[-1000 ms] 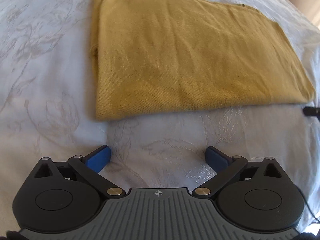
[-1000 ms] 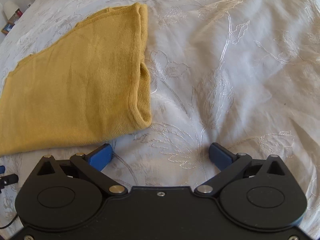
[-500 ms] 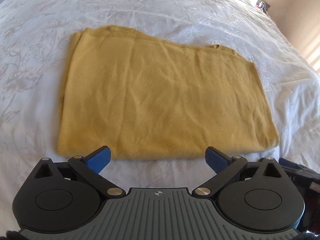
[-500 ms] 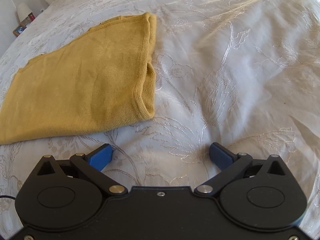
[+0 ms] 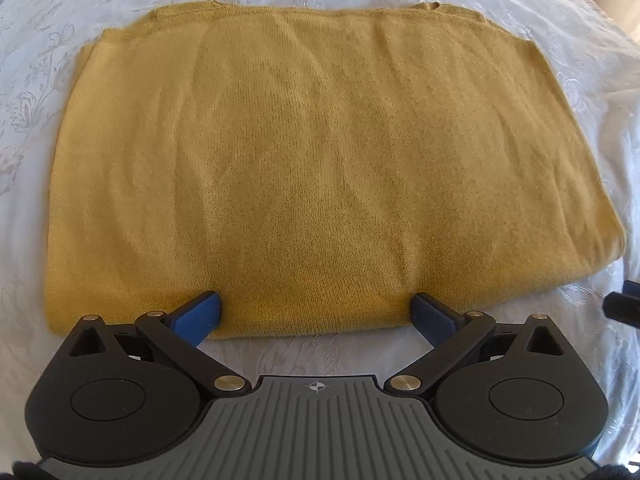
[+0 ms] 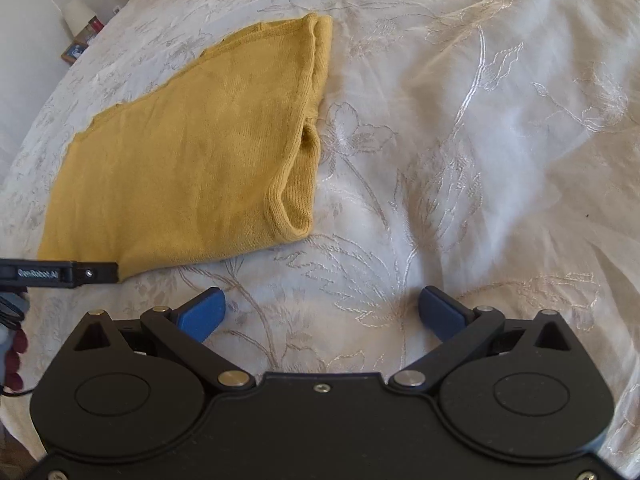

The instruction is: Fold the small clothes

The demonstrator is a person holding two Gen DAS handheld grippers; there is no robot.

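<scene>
The left gripper (image 5: 316,312) has come much closer to the mustard-yellow knit garment (image 5: 320,152) than it was a second ago. Then a strip of bare bedspread lay between its blue fingertips and the near hem; half a second ago the hem sat just ahead of the tips; now both tips overlap that hem, one on either side of its middle. The jaws stand wide apart with nothing between them but cloth lying flat, so it grips nothing. The garment fills most of the left wrist view, folded into a rough rectangle, and I see no change in how it lies.

The right gripper (image 6: 322,312) has barely shifted across the three moments. It hovers over bare bedspread, fingers spread wide and empty, with the garment (image 6: 192,152) off to its left and well clear of it. The garment's open ribbed edge faces this gripper. What is new in the right wrist view is the black body of the left gripper (image 6: 60,274) entering at the left edge, touching or just over the garment's near corner.

The surface is a white bedspread (image 6: 460,128) with pale embroidered flowers and leaves, softly rumpled, sunlit on the right side. Beyond the bed's far left corner stands a white wall (image 6: 28,68) and a low wooden stand (image 6: 78,50) with a few small items on it, too small to tell.
</scene>
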